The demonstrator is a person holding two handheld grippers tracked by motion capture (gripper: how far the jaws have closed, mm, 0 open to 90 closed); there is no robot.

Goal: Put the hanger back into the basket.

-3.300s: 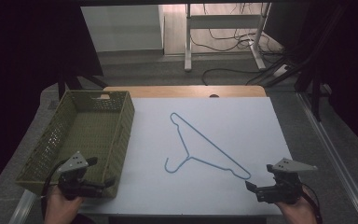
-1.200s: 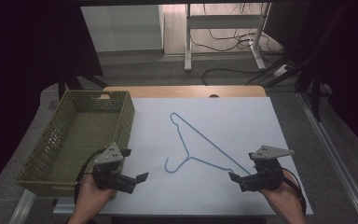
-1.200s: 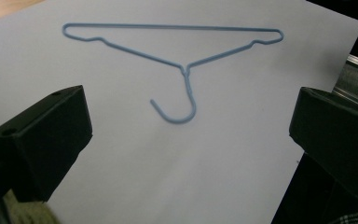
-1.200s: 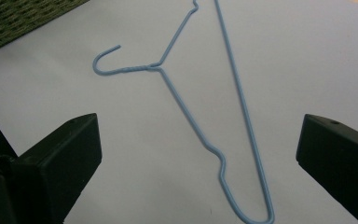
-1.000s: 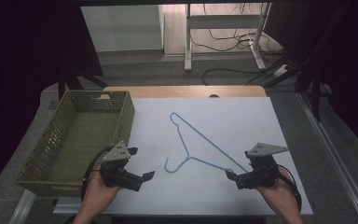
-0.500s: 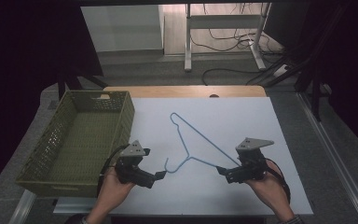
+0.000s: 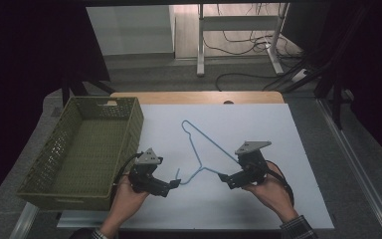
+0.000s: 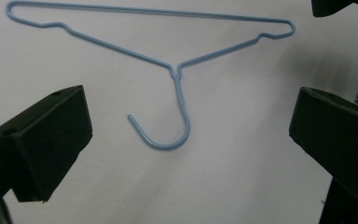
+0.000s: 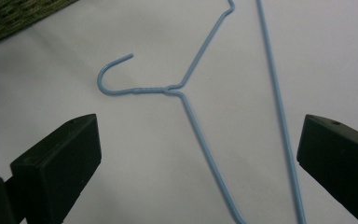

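Observation:
A light blue wire hanger (image 7: 199, 168) lies flat on the white table top (image 7: 288, 129), hook toward the front. My left gripper (image 7: 173, 184) is just left of the hook, open, pointing at it. In the left gripper view the hook (image 8: 168, 135) lies on the table between and beyond the wide-apart jaws of the left gripper (image 8: 189, 140), untouched. My right gripper (image 7: 225, 179) is open, just right of the hanger's neck. The right gripper view shows the neck (image 9: 168, 88) and one shoulder wire running down between the spread jaws of the right gripper (image 9: 198, 163).
An olive green woven basket (image 7: 129, 119) stands at the table's left, close behind my left hand; its corner (image 9: 18, 11) is at the top left of the right gripper view. A wooden strip (image 7: 194, 97) runs along the table's far edge.
Both grippers have moved in from the table's front corners toward the hanger: the left rightward away from the basket to the hook, the right leftward to the neck. The hanger has not moved.

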